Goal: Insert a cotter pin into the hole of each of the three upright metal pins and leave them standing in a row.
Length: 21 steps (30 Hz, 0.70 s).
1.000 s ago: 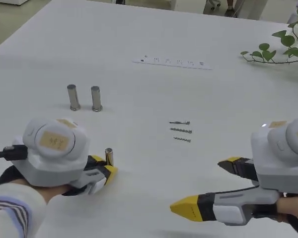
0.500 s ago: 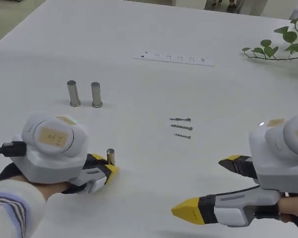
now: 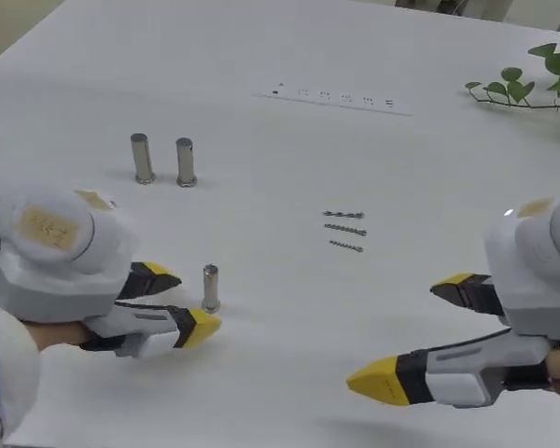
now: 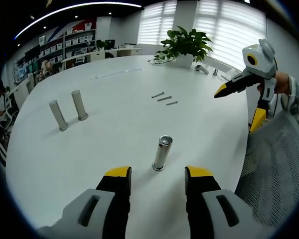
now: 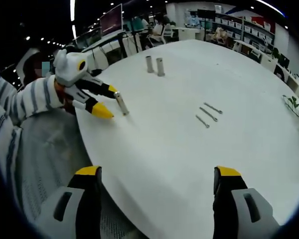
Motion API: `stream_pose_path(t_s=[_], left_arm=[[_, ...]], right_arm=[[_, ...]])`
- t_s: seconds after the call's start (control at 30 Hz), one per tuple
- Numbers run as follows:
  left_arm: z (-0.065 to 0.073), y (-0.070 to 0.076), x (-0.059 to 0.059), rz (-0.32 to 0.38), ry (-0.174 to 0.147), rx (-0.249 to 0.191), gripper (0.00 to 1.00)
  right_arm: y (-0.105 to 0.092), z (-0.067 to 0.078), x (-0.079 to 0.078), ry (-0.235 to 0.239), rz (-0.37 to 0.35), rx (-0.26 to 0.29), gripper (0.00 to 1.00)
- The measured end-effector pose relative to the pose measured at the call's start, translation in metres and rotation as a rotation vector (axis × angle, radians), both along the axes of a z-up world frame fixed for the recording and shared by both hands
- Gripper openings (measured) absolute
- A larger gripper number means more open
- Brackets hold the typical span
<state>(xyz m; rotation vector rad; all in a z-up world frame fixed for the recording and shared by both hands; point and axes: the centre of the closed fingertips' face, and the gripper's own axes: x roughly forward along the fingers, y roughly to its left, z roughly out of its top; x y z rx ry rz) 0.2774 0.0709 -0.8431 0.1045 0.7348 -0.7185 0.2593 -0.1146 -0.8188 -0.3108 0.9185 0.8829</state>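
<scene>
Three metal pins stand upright on the white table [image 3: 289, 168]. Two pins [image 3: 142, 158] [image 3: 186, 161] stand side by side at the far left, also seen in the left gripper view [image 4: 58, 115] [image 4: 79, 104]. The third pin [image 3: 210, 287] [image 4: 161, 153] stands alone just ahead of my open left gripper [image 3: 177, 299] [image 4: 157, 175], free between its yellow tips. Three cotter pins [image 3: 343, 230] [image 4: 164, 98] [image 5: 208, 114] lie in a small stack mid-table. My right gripper [image 3: 420, 336] [image 5: 157, 174] hangs open at the near right, holding nothing.
A white power strip [image 3: 334, 99] lies at the far middle of the table. A leafy potted plant [image 3: 532, 79] [image 4: 185, 45] stands at the far right corner. The near table edge runs just under both grippers.
My left gripper has opened and drawn back toward me, letting go of the third pin, which now stands free on the table. The right gripper barely moved.
</scene>
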Motion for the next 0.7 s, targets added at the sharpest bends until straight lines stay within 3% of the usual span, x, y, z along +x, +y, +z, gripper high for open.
stream_pose_path(t_s=[0.03, 0.17, 0.27, 0.33, 0.4, 0.7], left_arm=[[0.001, 0.002, 0.0, 0.0, 0.004, 0.003, 0.5], [0.014, 0.008, 0.003, -0.02, -0.064, 0.011, 0.68], [0.017, 0.014, 0.007, -0.001, -0.085, 0.014, 0.96], [0.018, 0.017, 0.005, -0.014, -0.095, 0.025, 0.96], [0.019, 0.018, 0.004, -0.017, -0.089, 0.017, 1.0], [0.024, 0.015, -0.004, -0.043, -0.075, -0.025, 0.99]], right_arm=[[-0.001, 0.002, 0.001, -0.002, 0.004, -0.005, 0.94], [-0.005, 0.005, 0.008, -0.008, 0.026, -0.031, 0.94], [-0.008, 0.007, 0.013, -0.01, 0.054, -0.072, 0.93], [-0.007, 0.008, 0.016, -0.011, 0.072, -0.092, 0.93], [-0.004, 0.009, 0.019, -0.009, 0.096, -0.102, 0.93], [0.01, 0.013, 0.034, -0.006, 0.246, -0.172, 0.88]])
